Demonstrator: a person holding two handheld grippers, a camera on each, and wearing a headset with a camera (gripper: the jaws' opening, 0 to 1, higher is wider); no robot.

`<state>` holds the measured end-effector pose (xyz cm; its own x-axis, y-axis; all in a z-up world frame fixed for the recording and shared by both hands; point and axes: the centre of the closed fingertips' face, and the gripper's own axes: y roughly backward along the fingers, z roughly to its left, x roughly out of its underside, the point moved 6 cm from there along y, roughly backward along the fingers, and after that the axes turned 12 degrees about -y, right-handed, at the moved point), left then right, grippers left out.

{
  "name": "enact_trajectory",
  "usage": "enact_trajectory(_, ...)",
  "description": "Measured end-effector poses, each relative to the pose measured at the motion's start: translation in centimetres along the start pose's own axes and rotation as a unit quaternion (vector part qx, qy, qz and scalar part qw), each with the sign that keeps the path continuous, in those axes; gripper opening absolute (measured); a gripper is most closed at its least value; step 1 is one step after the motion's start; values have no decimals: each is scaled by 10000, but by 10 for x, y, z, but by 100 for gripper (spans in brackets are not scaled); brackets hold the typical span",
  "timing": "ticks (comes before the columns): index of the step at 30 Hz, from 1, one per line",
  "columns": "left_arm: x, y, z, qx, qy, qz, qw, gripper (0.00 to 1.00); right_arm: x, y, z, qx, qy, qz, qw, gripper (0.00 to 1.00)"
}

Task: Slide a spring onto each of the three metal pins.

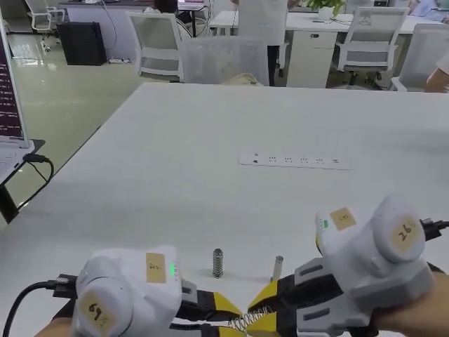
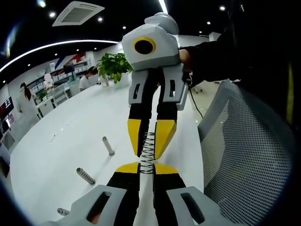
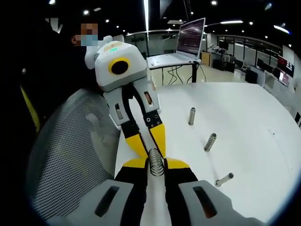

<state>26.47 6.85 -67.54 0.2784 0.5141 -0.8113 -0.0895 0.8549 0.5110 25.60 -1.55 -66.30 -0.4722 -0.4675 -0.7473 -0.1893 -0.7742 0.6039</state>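
Note:
A loose steel spring [image 1: 246, 321] hangs between my two grippers at the near table edge. My left gripper [image 1: 228, 316] is shut on one end of it and my right gripper [image 1: 265, 309] on the other. In the left gripper view the spring [image 2: 148, 151] runs from my left gripper [image 2: 146, 167] up into the right gripper [image 2: 150, 141]. The right gripper view looks down its coil [image 3: 156, 161]. On the table stand a bare pin [image 1: 278, 267] and a pin wearing a spring [image 1: 217, 262]. A second sprung pin [image 3: 192, 116] stands beyond them.
A white power strip [image 1: 293, 161] lies mid-table, beyond the pins. An open laptop [image 3: 190, 37] sits on a side stand to the left. A grey mesh chair back [image 2: 244, 155] is close behind the grippers. Office chairs [image 1: 158, 42] and desks line the far side.

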Motion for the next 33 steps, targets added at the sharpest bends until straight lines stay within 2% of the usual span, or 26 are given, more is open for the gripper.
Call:
enact_trajectory(11,-2,-1,0,4,3,-32,10000,2,0,0,1,-22,33,48,10000,9)
enact_trajectory(21,-1,-2,1,-26,88,31,10000,3,-4,-2,1,27,177,316,9993,8)
enact_trajectory(26,2,-1,1,3,110,139,9998,8,-6,1,-1,86,251,401,9988,8)
enact_trajectory(33,1,5,3,-53,213,111,9997,14,-5,8,-7,230,267,544,9979,8)
